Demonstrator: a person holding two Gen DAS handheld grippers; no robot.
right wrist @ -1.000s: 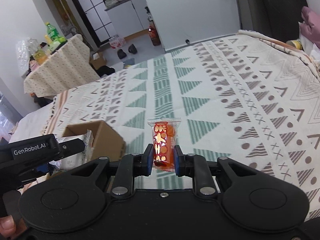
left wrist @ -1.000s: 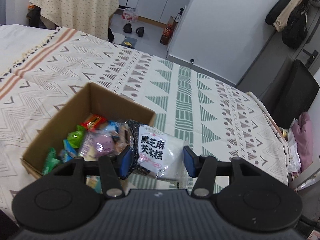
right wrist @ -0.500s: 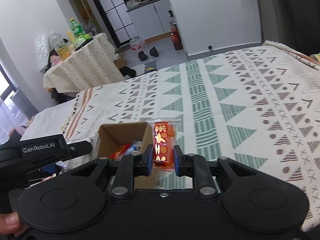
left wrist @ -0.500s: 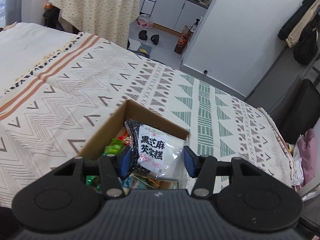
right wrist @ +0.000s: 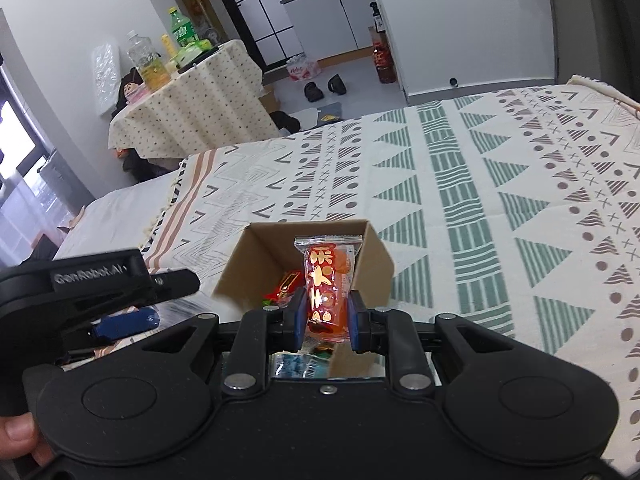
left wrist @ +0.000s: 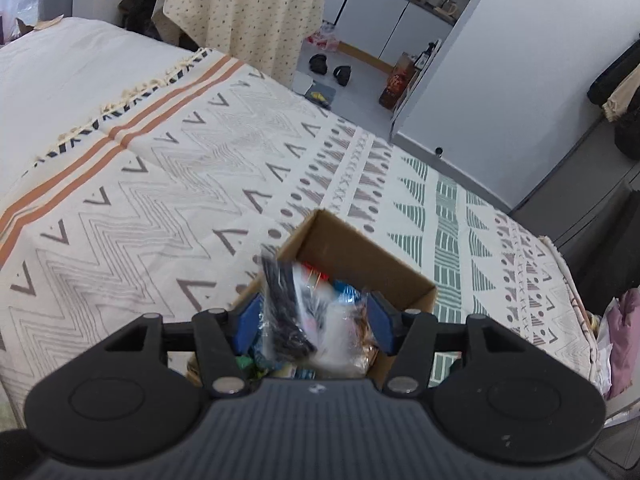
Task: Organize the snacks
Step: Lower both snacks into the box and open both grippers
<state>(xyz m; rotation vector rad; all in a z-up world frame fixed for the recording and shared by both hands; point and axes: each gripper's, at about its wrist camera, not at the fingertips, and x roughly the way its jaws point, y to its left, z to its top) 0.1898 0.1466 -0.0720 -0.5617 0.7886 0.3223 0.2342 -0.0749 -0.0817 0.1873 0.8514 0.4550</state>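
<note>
The cardboard box (right wrist: 362,256) sits open on the bed (right wrist: 500,184), on a blanket (left wrist: 168,184) patterned with zigzags, triangles and green stripes, and it already holds a jumble of wrapped snacks (left wrist: 344,294) in red, blue and green. In the right wrist view, the right hand-held gripper (right wrist: 323,317) is clenched on an orange snack packet (right wrist: 328,280) with gold markings; the packet stands upright between the blue pads (right wrist: 298,318), directly above the box opening. In the left wrist view, the left hand-held gripper (left wrist: 313,322) hangs over the near end of the same box with its fingers spread wide, and a clear-and-white snack bag (left wrist: 298,312) with dark print appears blurred between them, tilted on edge over the box contents; it lies close to the left pad (left wrist: 248,322) and apart from the right one, and I cannot tell whether it touches either. The left hand-held gripper also shows at the left edge of the right wrist view, beside the box. Beyond the bed, a table with a dotted cloth (right wrist: 188,108) carries bottles (right wrist: 182,34), and a pair of dark slippers (right wrist: 324,87) lies on the floor near white cabinets (right wrist: 320,20).
</note>
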